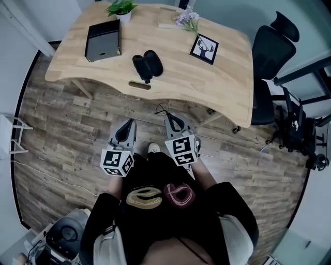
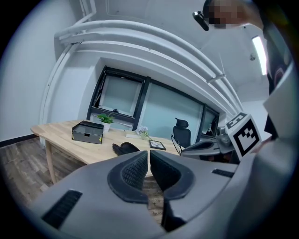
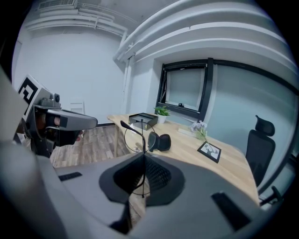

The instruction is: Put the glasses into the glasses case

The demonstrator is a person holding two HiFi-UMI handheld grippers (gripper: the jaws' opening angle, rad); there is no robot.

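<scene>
The black glasses case (image 1: 147,64) lies open near the front edge of the wooden table (image 1: 217,85); it also shows in the left gripper view (image 2: 124,148) and the right gripper view (image 3: 160,141). Both grippers hang over the floor, short of the table. My right gripper (image 1: 173,123) (image 3: 144,156) is shut on the thin black-framed glasses (image 3: 132,130), whose wire rim sticks out ahead of the jaws (image 1: 161,110). My left gripper (image 1: 124,130) (image 2: 148,158) is beside it, jaws together with nothing between them.
On the table stand a black box (image 1: 103,40), a potted plant (image 1: 122,9), a framed deer picture (image 1: 204,48) and a bunch of flowers (image 1: 187,18). A black office chair (image 1: 271,57) stands at the table's right end. Wood-plank floor lies between me and the table.
</scene>
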